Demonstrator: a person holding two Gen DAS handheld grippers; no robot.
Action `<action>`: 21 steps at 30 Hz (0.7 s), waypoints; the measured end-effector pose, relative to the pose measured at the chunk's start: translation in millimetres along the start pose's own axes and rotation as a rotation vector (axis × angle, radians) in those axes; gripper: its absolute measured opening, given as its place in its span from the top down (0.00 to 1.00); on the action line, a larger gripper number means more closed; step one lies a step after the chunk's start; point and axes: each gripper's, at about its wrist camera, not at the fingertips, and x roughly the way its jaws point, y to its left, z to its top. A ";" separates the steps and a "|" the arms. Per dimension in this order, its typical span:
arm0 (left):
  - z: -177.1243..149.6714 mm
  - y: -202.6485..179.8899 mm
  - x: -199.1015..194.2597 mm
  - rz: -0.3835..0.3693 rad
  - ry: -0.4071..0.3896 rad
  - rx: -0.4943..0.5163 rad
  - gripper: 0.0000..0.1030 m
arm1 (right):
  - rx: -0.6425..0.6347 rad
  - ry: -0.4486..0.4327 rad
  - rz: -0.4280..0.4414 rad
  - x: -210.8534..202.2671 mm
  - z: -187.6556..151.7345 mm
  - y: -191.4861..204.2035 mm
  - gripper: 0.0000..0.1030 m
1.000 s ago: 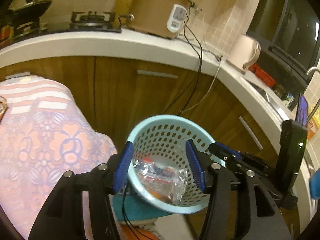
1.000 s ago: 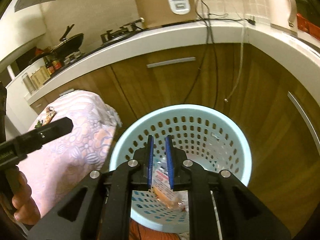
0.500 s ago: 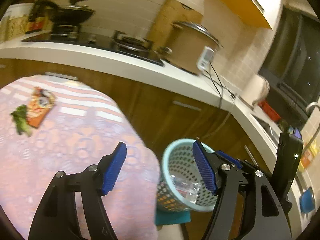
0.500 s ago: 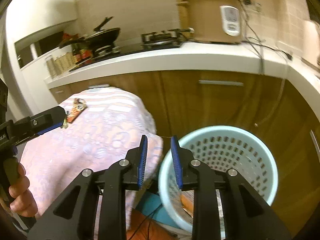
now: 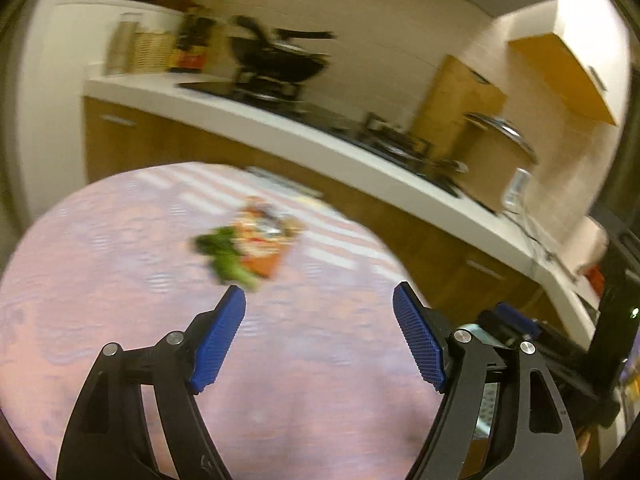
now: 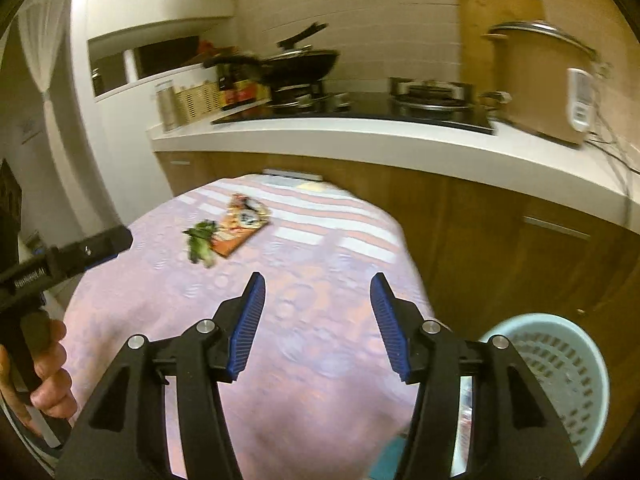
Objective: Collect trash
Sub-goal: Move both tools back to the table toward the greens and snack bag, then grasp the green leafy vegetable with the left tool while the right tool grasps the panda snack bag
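While both grippers are held above the table (image 6: pixel 320 360), its pink patterned cloth fills the lower part of each view, and two bits of trash are seen lying together toward the far side: an orange wrapper (image 6: pixel 240 229) and, just beside it and touching, a green scrap (image 6: pixel 200 242). The left gripper (image 5: pixel 319 330) is shown with jaws spread wide and nothing between them; the right gripper (image 6: pixel 317 317) is likewise wide and empty. The bin (image 6: pixel 560 376), a pale blue perforated basket, is found low at the right of the table's edge, well apart from the trash. A reach for the next piece is judged to be in hand; what is called for is a forward advance over the cloth, jaws lowered astride the wrapper (image 5: pixel 266 242) or scrap (image 5: pixel 228 258), then closed. Printing on the wrapper is too blurred to be read; pale lettering on the left gripper's body cannot be made out.
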 end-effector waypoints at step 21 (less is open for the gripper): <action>31.6 61.9 145.5 0.168 0.260 -0.136 0.36 | -0.004 0.119 0.022 114.6 28.3 29.1 0.50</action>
